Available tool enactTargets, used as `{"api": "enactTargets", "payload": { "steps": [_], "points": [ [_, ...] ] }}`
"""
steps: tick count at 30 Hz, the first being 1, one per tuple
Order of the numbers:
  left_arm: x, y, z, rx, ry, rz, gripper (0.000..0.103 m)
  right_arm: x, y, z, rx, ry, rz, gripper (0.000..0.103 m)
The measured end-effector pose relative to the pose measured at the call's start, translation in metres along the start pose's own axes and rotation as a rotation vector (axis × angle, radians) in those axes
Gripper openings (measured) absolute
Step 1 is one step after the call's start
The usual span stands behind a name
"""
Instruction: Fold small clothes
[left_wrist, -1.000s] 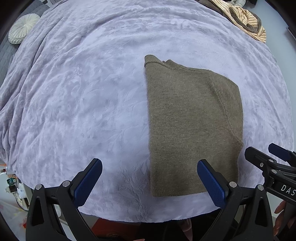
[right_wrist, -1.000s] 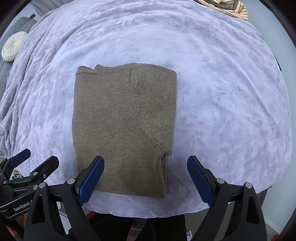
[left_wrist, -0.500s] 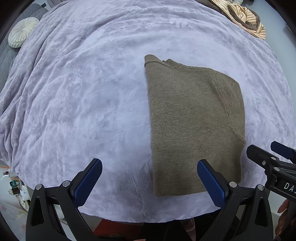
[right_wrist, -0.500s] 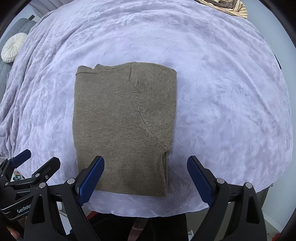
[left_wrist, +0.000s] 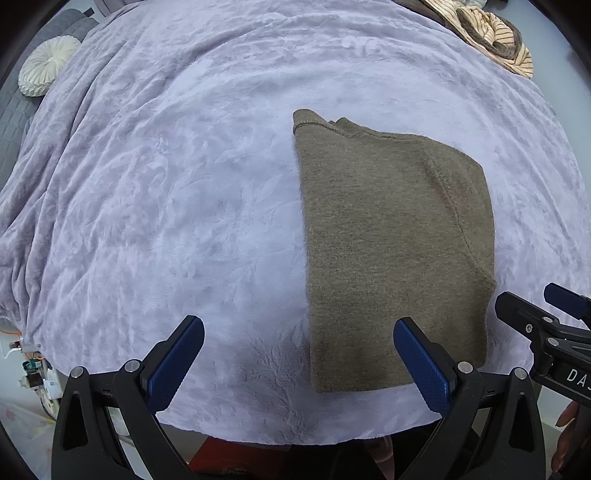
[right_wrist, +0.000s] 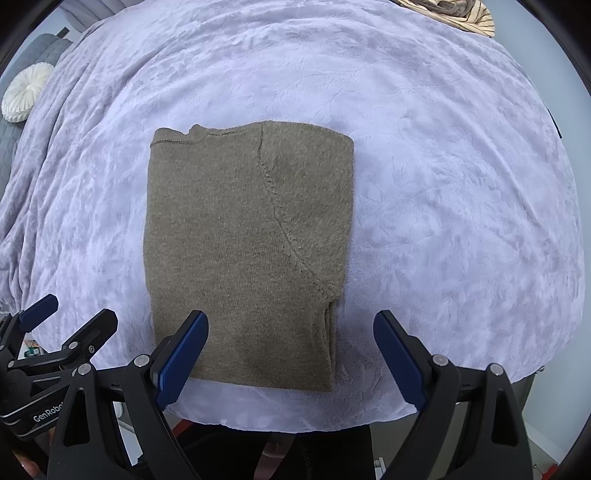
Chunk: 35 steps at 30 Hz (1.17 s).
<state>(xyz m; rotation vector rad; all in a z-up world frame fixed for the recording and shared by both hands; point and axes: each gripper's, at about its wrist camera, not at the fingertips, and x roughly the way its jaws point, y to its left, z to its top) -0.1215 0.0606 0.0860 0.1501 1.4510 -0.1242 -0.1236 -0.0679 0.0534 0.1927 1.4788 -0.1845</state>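
Observation:
An olive-brown knitted sweater (left_wrist: 395, 254) (right_wrist: 247, 254) lies folded into a flat rectangle on the lilac blanket (left_wrist: 166, 192) (right_wrist: 461, 206), near its front edge. My left gripper (left_wrist: 297, 354) hangs open above the blanket, over the sweater's lower left corner, with nothing between its blue pads. My right gripper (right_wrist: 291, 350) is open too, above the sweater's lower right corner, also holding nothing. Each gripper appears at the edge of the other's view: the right one (left_wrist: 546, 317) beside the sweater's right side, the left one (right_wrist: 62, 321) to its left.
A pile of striped beige clothes (left_wrist: 491, 37) (right_wrist: 461, 14) lies at the blanket's far right. A round white pleated cushion (left_wrist: 48, 62) (right_wrist: 26, 94) sits at the far left on grey quilted fabric. The blanket's front edge drops off just below the grippers.

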Motion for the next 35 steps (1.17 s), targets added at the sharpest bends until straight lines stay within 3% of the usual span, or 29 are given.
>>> {"api": "enactTargets", "payload": {
  "steps": [35],
  "points": [
    [0.0059, 0.0068, -0.0019, -0.009, 0.013, -0.009, 0.103, 0.0054, 0.0015, -0.0001, -0.006, 0.014, -0.014, 0.093]
  ]
}}
